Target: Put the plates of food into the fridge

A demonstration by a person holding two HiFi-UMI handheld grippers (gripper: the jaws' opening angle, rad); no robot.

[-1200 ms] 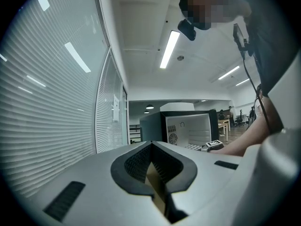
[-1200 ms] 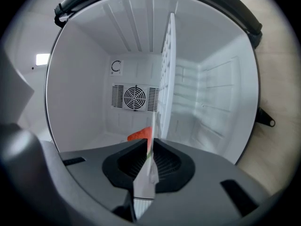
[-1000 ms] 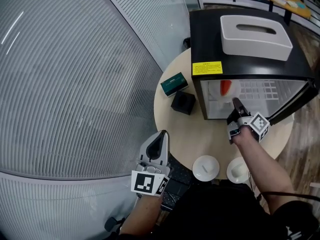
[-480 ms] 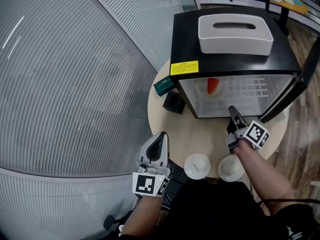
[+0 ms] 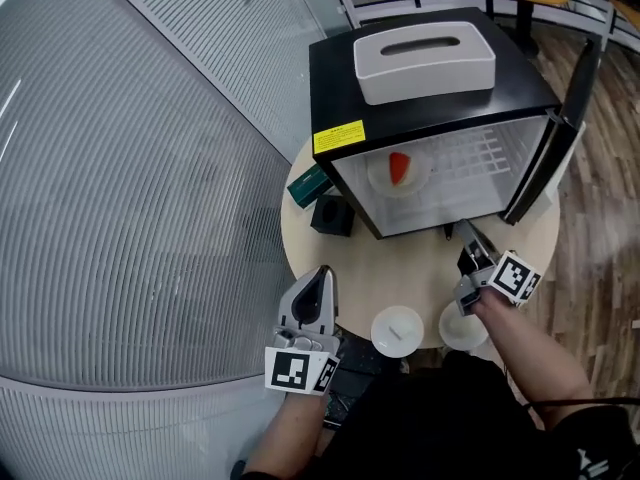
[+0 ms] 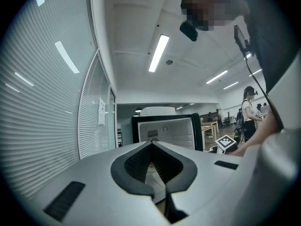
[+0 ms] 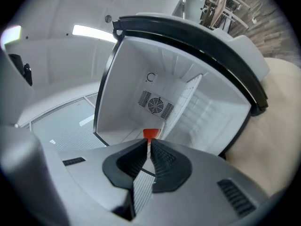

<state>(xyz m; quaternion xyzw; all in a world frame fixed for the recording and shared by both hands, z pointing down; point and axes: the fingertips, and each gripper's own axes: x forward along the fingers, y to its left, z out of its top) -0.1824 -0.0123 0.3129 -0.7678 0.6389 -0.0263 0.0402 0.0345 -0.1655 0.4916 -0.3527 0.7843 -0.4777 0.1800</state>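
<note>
Plate of red food (image 5: 398,171) inside the open mini fridge (image 5: 335,88)
Head view: a white plate (image 5: 397,330) and a second white plate (image 5: 463,326) sit at the counter's (image 5: 420,258) near edge, the right hand-held gripper (image 5: 462,236) just beyond them and the left hand-held gripper (image 5: 322,271) near-left. Left gripper view: jaws closed, empty. Right gripper view: jaws closed, empty, facing the mini fridge.

Left tongs (image 5: 324,270), right tongs (image 5: 468,232): grey shells, black ribbed pads (image 7: 164,161), marker cubes (image 5: 515,276); black top (image 5: 420,418).

an open office: ribbed glass partitions (image 5: 150,168), long ceiling strip lights (image 6: 159,53), desks (image 6: 209,125) behind.
</note>
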